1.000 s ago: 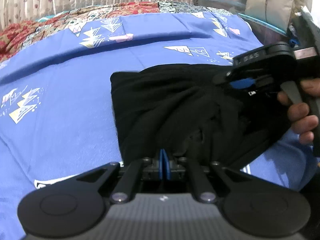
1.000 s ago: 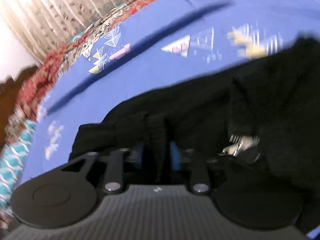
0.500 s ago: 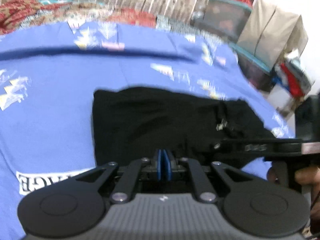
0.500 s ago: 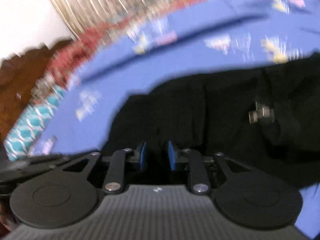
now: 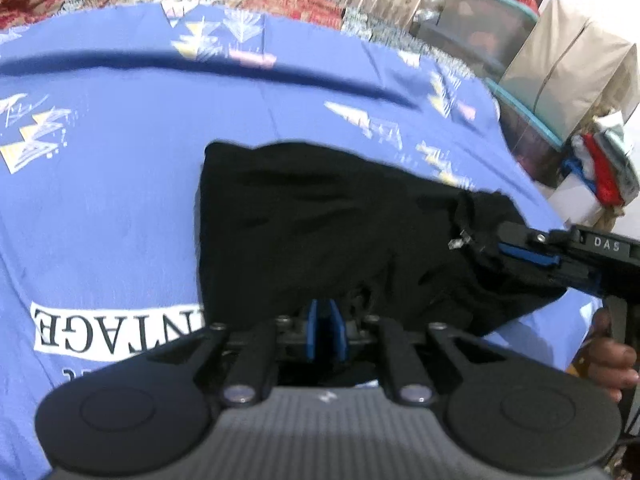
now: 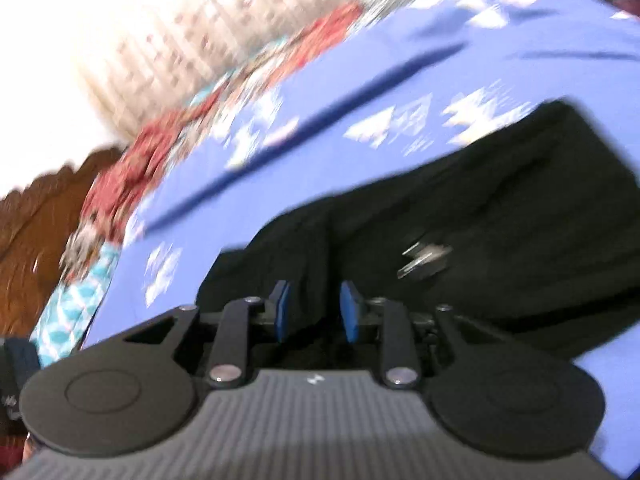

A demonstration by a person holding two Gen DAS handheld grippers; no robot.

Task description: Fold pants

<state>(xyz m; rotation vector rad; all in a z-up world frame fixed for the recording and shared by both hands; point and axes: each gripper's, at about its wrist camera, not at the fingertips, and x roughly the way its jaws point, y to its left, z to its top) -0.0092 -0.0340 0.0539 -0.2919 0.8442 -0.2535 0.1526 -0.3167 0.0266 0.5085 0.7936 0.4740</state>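
As the pants [image 5: 320, 232] now lie flatter, left gripper [image 5: 325, 330] fingers opening, right gripper [image 6: 314, 312] fingers opening, fabric between.

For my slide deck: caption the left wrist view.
Black pants lie folded on a blue printed bedsheet; the left gripper opens at their near edge, the right gripper at their right end.

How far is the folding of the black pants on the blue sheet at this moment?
Done: the black pants lie on the blue sheet as a compact, doubled bundle with one straight edge.

In hand: both claws sit at the near edge. The left claw is just opening; the right claw is opening with cloth between its pads.

Left: probably smoothing the rumpled end by the metal clasp, perhaps one more fold.
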